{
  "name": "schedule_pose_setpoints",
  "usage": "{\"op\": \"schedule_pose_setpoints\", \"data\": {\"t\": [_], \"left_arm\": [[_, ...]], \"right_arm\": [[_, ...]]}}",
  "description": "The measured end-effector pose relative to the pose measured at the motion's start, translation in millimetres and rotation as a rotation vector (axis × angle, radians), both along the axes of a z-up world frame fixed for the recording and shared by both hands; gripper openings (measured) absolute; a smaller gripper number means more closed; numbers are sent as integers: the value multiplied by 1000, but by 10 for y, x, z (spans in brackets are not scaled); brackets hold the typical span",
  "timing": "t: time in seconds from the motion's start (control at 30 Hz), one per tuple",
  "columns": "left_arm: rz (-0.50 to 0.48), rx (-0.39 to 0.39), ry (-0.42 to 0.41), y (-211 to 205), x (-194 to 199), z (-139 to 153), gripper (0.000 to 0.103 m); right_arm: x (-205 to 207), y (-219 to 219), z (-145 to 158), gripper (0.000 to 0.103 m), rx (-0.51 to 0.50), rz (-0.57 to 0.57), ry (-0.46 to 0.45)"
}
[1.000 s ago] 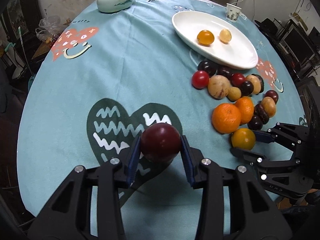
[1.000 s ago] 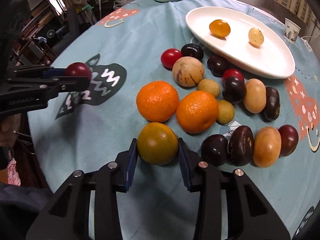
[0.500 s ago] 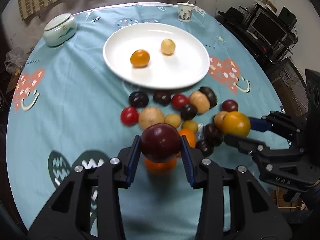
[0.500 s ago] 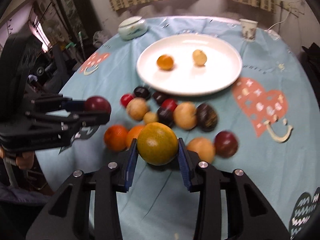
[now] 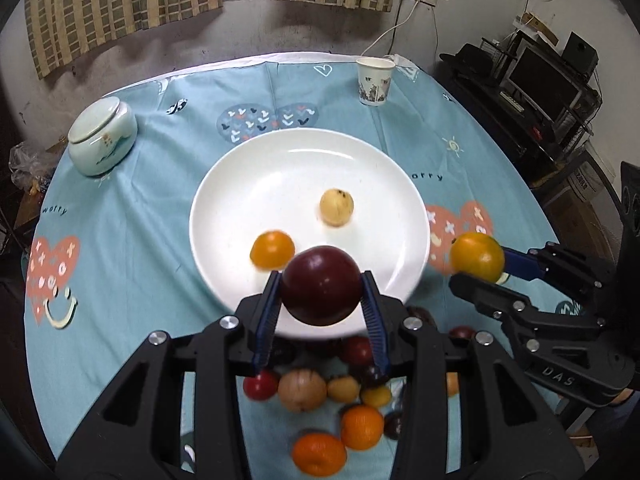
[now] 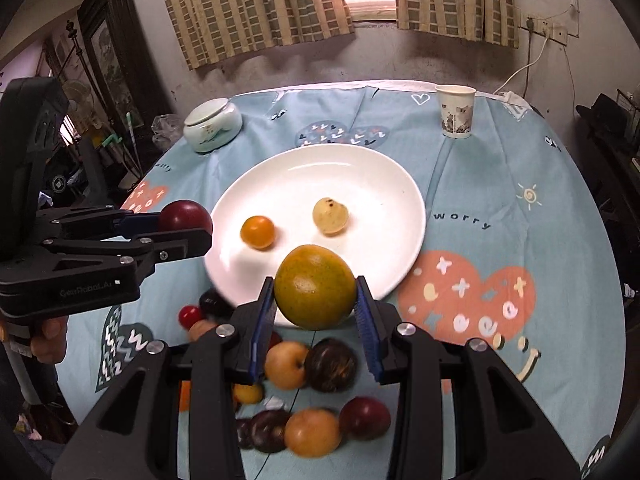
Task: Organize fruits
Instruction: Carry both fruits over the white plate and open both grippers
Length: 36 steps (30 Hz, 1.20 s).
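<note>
Holding one dark red plum (image 5: 321,285), left gripper (image 5: 320,300) clamped on it above plate (image 5: 240,184) near edge. Right gripper (image 6: 316,312) clamped on one yellow-green orange (image 6: 315,286). Plate holds two fruits: small orange (image 6: 257,232), pale yellow one (image 6: 330,216).

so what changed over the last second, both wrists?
Both grippers lifted off the cloth and swung toward the white plate. The left gripper stays shut on the dark red plum, the right gripper on the greenish orange. The plate's two small fruits and the loose pile haven't moved.
</note>
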<state>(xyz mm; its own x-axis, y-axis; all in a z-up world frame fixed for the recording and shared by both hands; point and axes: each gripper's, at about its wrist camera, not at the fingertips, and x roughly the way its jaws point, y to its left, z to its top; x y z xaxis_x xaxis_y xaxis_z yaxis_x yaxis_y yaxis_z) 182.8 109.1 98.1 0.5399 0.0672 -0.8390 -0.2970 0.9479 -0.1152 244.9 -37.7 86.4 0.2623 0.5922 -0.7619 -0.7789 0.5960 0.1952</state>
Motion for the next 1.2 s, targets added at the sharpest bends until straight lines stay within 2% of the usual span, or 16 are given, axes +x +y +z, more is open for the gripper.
{"op": "schedule_pose_setpoints", "data": {"t": [0.27,0.33,0.47,0.63,0.67,0.7,0.73,0.77,0.83,1.0,1.2], "left_arm": [[49,11,58,233,470,-252,40],[52,-5,82,268,546,-369,40],[49,23,130,269,695,-567,40],[74,39,135,341,798,-606,41],[75,44,129,348,809,-585,47],[79,58,121,359,811,-548,58],[87,77,104,368,796,-501,62],[87,85,92,372,787,-460,68],[101,88,82,404,745,-406,70],[133,78,70,437,508,-334,73],[144,74,63,354,18,-284,77]], "right_arm": [[483,277,-217,39,-43,-40,30],[542,361,-326,39,-73,-41,43],[603,530,-500,39,-114,-23,59],[705,671,-572,40,-143,-22,57],[726,685,-573,40,-152,-31,54],[734,688,-568,40,-159,-38,48],[747,678,-554,42,-164,-49,35],[754,651,-525,59,-153,-61,20],[763,567,-452,74,-124,-104,-16],[677,402,-327,74,-98,-92,-20],[297,50,-318,74,-103,-56,5]]}}
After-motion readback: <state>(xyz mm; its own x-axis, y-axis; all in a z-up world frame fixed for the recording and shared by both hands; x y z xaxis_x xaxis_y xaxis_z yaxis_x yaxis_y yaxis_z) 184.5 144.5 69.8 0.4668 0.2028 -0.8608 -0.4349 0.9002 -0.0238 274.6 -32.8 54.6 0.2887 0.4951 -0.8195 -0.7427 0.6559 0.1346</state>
